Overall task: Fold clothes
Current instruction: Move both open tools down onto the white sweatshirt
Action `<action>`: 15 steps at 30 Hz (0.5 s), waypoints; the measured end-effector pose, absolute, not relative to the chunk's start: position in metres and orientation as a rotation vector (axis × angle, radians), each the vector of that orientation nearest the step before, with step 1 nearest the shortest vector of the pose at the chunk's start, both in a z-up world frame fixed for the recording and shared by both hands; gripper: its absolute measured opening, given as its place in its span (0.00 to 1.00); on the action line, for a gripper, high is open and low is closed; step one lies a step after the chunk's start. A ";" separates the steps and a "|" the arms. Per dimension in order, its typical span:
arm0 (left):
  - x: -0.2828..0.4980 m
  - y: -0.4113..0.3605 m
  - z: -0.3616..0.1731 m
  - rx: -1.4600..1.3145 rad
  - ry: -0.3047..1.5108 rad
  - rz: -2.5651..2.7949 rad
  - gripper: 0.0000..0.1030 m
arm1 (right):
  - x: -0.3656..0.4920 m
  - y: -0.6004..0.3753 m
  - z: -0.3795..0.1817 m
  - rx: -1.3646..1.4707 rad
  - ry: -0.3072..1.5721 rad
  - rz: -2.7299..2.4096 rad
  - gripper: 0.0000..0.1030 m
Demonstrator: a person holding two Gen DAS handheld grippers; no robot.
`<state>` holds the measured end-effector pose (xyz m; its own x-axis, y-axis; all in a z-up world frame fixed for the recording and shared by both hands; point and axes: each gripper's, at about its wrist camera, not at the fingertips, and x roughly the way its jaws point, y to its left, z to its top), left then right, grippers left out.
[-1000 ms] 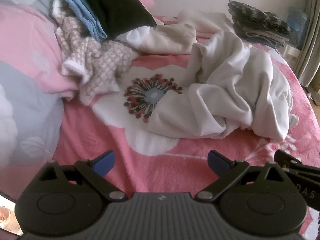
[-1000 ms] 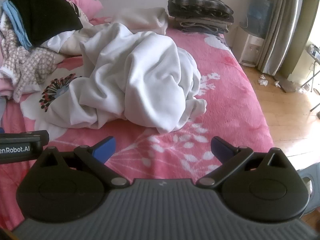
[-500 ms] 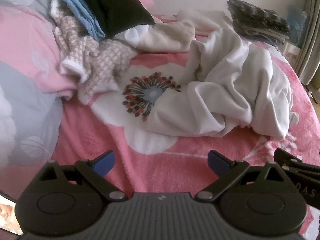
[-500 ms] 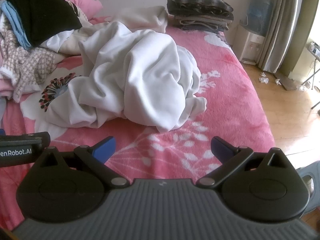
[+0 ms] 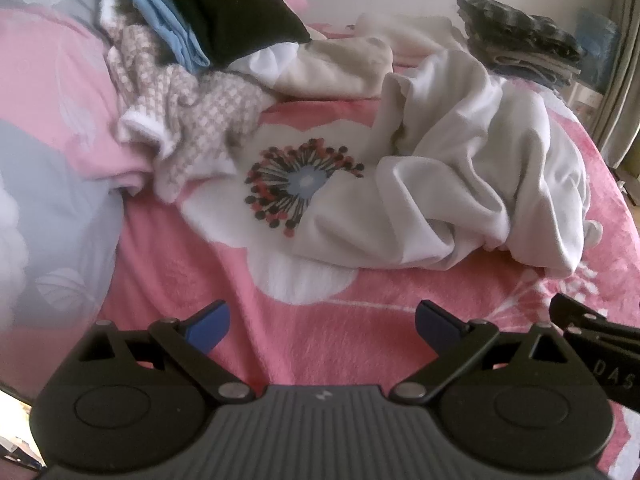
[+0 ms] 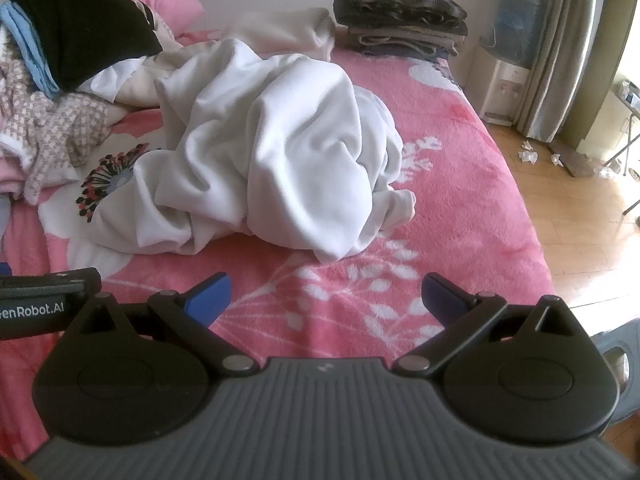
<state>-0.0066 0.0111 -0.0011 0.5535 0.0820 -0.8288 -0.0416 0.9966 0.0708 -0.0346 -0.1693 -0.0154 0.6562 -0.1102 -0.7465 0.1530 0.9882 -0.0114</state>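
Crumpled white garment (image 6: 276, 148) lies heaped mid-bed on the pink floral blanket (image 6: 460, 184), just beyond both grippers; it looks soft, light and limp, likely to sag when lifted; the near hem edge seems the best hold; left gripper (image 5: 322, 322) and right gripper (image 6: 328, 296) gape wide, holding nothing.

Soft cloth on a fuzzy bed, matt plastic tools

The white sweatshirt (image 6: 280, 152) looked smooth, matt cotton; the pink floral blanket (image 6: 460, 184) was fleecy; the houndstooth knit (image 5: 192, 120) looked nubby; gripper bodies were matt black plastic; the floor (image 6: 576, 216) was glossy wood.
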 end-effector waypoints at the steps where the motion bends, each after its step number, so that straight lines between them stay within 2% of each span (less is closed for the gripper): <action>1: -0.006 0.011 -0.002 0.044 0.984 0.073 0.97 | -0.034 -0.169 -0.016 0.055 0.843 -0.150 0.99; 15: 0.004 0.011 -0.016 0.066 0.970 0.031 0.97 | -0.022 -0.174 -0.031 0.067 0.871 -0.155 0.99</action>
